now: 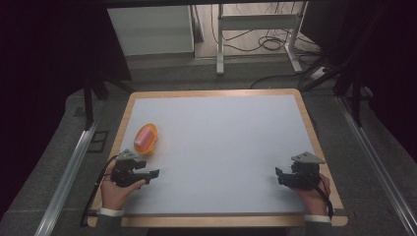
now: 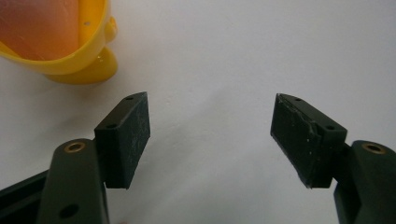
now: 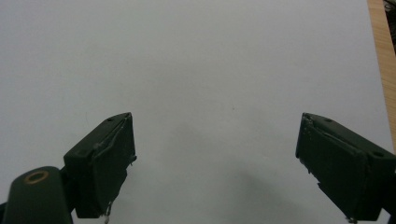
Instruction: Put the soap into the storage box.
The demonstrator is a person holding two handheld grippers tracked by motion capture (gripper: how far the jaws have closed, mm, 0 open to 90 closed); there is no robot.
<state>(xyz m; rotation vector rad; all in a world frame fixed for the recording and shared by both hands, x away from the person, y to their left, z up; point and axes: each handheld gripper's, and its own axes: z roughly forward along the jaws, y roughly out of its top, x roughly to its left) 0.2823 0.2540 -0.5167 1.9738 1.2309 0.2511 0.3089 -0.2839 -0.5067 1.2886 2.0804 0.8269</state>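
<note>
Yellow bowl (image 1: 147,139) with a pink object (image 1: 143,138) inside sits near the surface's (image 1: 221,142) left edge, just beyond the left gripper (image 1: 152,174), whose jaws stand released and empty. The right gripper (image 1: 278,175), also released, rests well apart. This looks like the approach; next, the left should advance onto the bowl's rim.

Your right gripper (image 3: 215,163) hung wide apart over the white mat (image 3: 201,70), its wooden edge (image 3: 380,51) alongside.
</note>
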